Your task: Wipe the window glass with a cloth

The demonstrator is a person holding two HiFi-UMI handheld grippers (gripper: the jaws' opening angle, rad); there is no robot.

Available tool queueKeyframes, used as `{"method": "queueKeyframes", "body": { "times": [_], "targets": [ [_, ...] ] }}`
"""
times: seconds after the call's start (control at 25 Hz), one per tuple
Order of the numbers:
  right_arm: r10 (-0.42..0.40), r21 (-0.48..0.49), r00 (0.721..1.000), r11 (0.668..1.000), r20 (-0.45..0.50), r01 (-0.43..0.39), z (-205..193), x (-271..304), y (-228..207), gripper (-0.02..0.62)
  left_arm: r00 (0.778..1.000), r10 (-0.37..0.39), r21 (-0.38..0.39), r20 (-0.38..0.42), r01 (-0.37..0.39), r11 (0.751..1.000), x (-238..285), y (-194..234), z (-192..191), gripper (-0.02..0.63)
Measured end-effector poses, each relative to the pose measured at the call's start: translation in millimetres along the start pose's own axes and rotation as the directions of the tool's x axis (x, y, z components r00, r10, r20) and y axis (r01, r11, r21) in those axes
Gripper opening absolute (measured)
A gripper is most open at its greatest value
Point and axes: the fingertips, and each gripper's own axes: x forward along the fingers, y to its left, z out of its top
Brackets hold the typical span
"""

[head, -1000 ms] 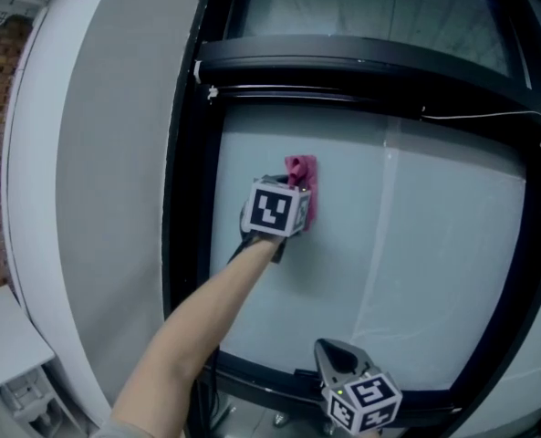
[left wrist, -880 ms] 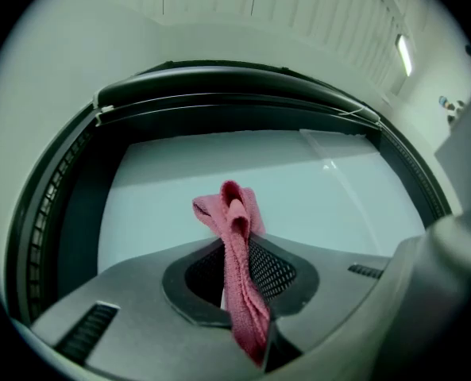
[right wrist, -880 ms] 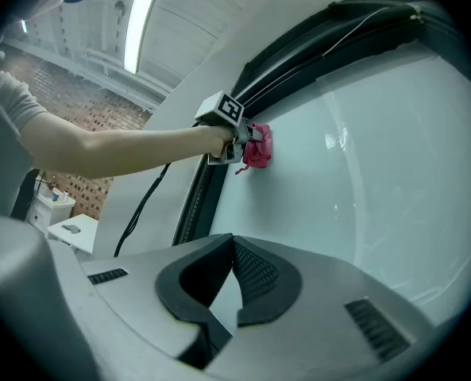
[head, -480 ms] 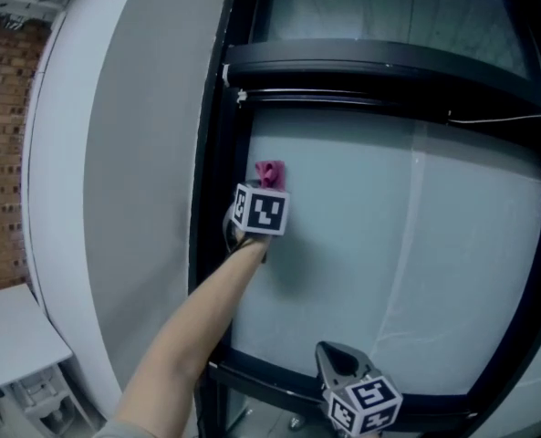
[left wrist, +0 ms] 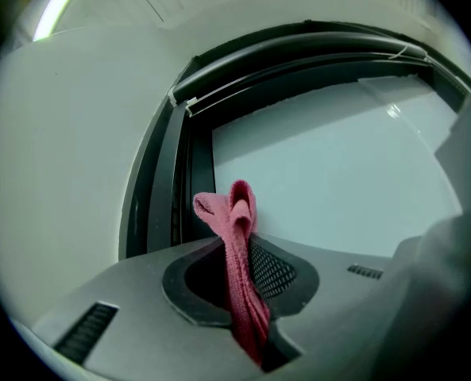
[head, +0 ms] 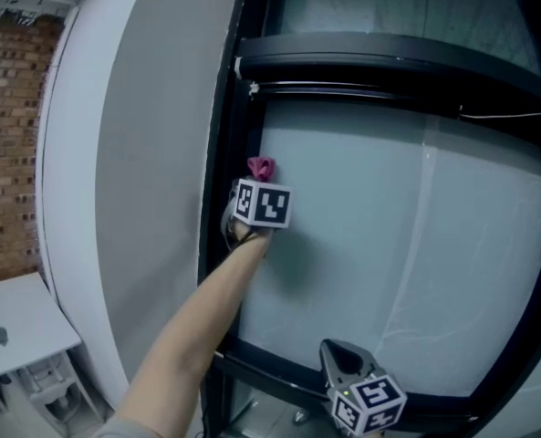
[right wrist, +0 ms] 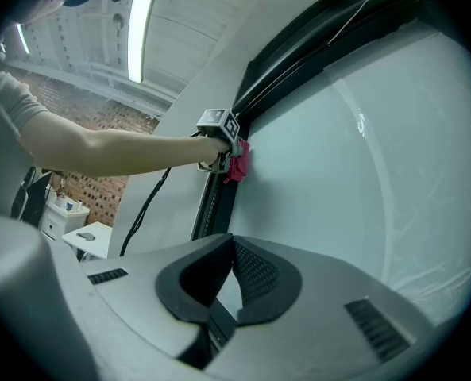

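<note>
Pink cloth (left wrist: pixel 237 213), pinched in our left gripper (left wrist: pixel 237 248), meets the window glass (head: pixel 389 226); our right gripper (right wrist: pixel 229 248) hangs pressed together, empty.

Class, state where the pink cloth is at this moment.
In the head view the pink cloth is left of centre, pinched in the left gripper, against the window glass and close beside the black frame's left upright.

A pink cloth (head: pixel 261 167), bunched into a narrow fold and pinched in the left gripper (head: pixel 259 185), is held at the pale, upright window glass (head: pixel 407 245), just beside the black frame's (head: pixel 226 153) left upright, below its crossbar.
</note>
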Motion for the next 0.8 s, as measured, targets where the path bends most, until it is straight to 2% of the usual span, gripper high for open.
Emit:
{"method": "queueKeyframes", "body": {
  "times": [0.16,0.32,0.6,0.8],
  "targets": [
    [-0.002,0.002,1.000,1.000,-0.008,0.002,-4,-10,-5,-0.011,0.999,0.011,0.001,-0.053,-0.011,1.000,4,0,-22,0.049],
    [-0.023,0.009,1.000,1.000,-0.016,0.023,-7,-20,-15,-0.011,0.998,0.000,0.003,-0.062,0.000,1.000,5,-10,-30,0.051],
    [-0.016,0.010,1.000,1.000,-0.023,0.016,-11,-29,-19,-0.011,0.992,-0.106,-0.037,-0.062,0.104,0.994,1,-43,-35,0.051],
    [-0.022,0.005,0.999,1.000,-0.038,0.023,-12,-38,-23,-0.011,0.968,-0.250,-0.105,-0.007,0.248,0.963,-9,-86,-35,0.051]
  ]
}}
